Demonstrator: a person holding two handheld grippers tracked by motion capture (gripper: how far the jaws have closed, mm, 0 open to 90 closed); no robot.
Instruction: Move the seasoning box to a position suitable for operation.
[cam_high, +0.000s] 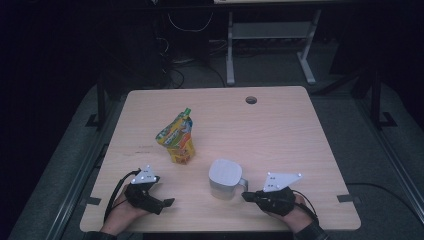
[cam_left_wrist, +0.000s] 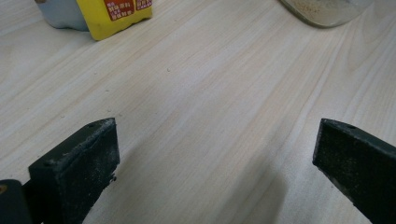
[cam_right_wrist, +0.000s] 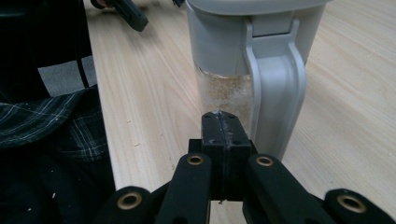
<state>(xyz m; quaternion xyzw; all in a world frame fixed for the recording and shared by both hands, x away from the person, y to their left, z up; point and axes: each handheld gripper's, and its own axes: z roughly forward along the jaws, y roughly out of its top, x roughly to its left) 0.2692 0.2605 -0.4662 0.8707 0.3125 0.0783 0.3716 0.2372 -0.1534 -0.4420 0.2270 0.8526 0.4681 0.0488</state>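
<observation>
A colourful stand-up pouch (cam_high: 177, 137) with a green cap stands left of the table's middle; its yellow base (cam_left_wrist: 116, 14) shows at the top left of the left gripper view. A white lidded jug (cam_high: 226, 179) with a clear lower body and a side handle (cam_right_wrist: 275, 93) stands at the front centre. My right gripper (cam_high: 246, 196) lies level just right of the jug. Its jaws (cam_right_wrist: 222, 126) are pressed together with nothing between them, right in front of the handle. My left gripper (cam_high: 162, 192) rests at the front left, jaws wide apart over bare wood (cam_left_wrist: 215, 154).
The light wooden table (cam_high: 280, 140) has a round cable hole (cam_high: 251, 100) near its far edge. Its front edge runs close under both hands. A person's plaid clothing (cam_right_wrist: 42, 126) is at the left of the right gripper view. Dark floor and a desk frame (cam_high: 270, 45) lie beyond the table.
</observation>
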